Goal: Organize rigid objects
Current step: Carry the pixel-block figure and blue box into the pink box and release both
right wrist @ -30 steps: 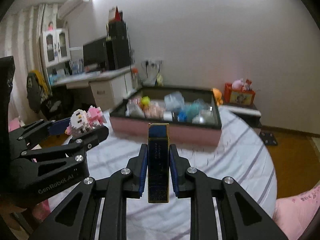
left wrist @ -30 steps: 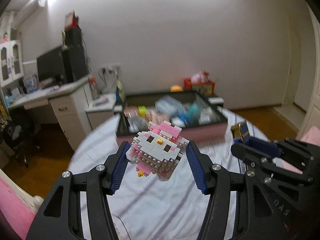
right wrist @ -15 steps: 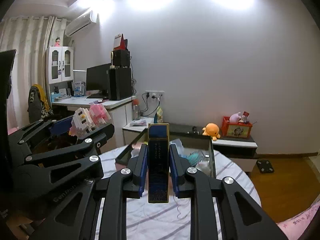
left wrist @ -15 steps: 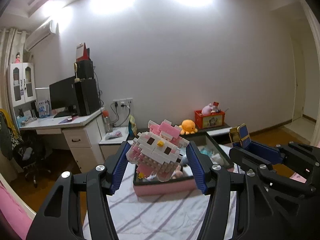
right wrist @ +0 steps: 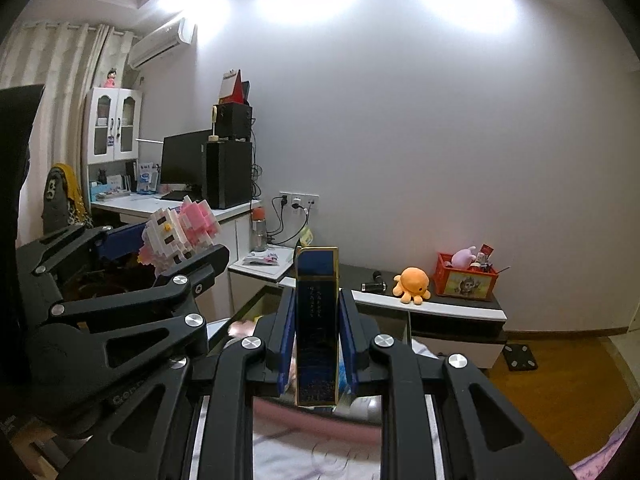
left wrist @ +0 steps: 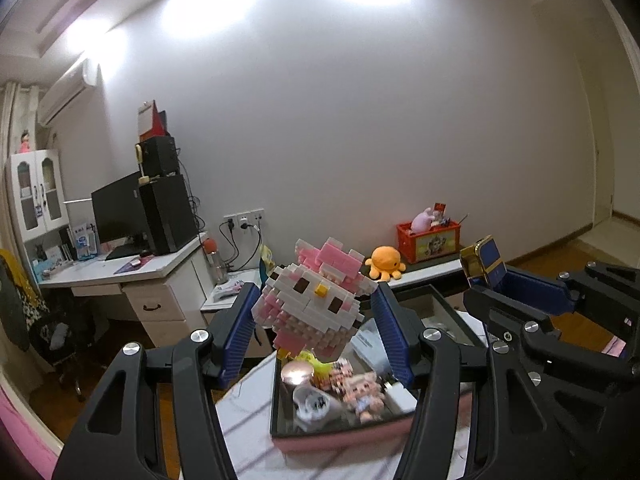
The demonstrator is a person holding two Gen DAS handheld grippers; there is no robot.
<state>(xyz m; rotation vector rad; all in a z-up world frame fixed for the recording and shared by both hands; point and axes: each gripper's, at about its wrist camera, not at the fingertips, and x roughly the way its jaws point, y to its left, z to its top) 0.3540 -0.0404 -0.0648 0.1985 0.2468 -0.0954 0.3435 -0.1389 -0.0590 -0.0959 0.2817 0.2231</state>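
A: Brick figure (left wrist: 316, 304), pink and white, sat between the fingers of the left gripper (left wrist: 316, 332), which were spread fairly wide and pressed on its sides; it hung in the air above the pink tray (left wrist: 344, 438). The right gripper (right wrist: 316, 344) had its fingers narrow, clamped on a dark blue box (right wrist: 317, 320) with gold edges, held upright, also off the surface.

B: What could have gone wrong from there?

A: The figure was made of small snapped bricks, so I judged a hard squeeze or a knock on the tray wall could have broken pieces loose. It also sat tilted in the grip, held only by its sides, so a quick swing might have let it slip. The box was tall and thin; set down on the striped cloth (left wrist: 256, 420) it looked likely to topple.

B: And what stood in the way?

A: The tray was already crowded: a small doll (left wrist: 366, 394), a yellow toy (left wrist: 316, 364) and clear wrapped items filled it, so free room looked scarce. The two grippers were just beside each other, and I thought they could have bumped if both moved in together. Further off stood an orange plush octopus (right wrist: 412, 284) and a red crate (right wrist: 466, 278) on a low shelf, and a monitor (left wrist: 118, 210) on the desk (left wrist: 120, 272), all well apart.
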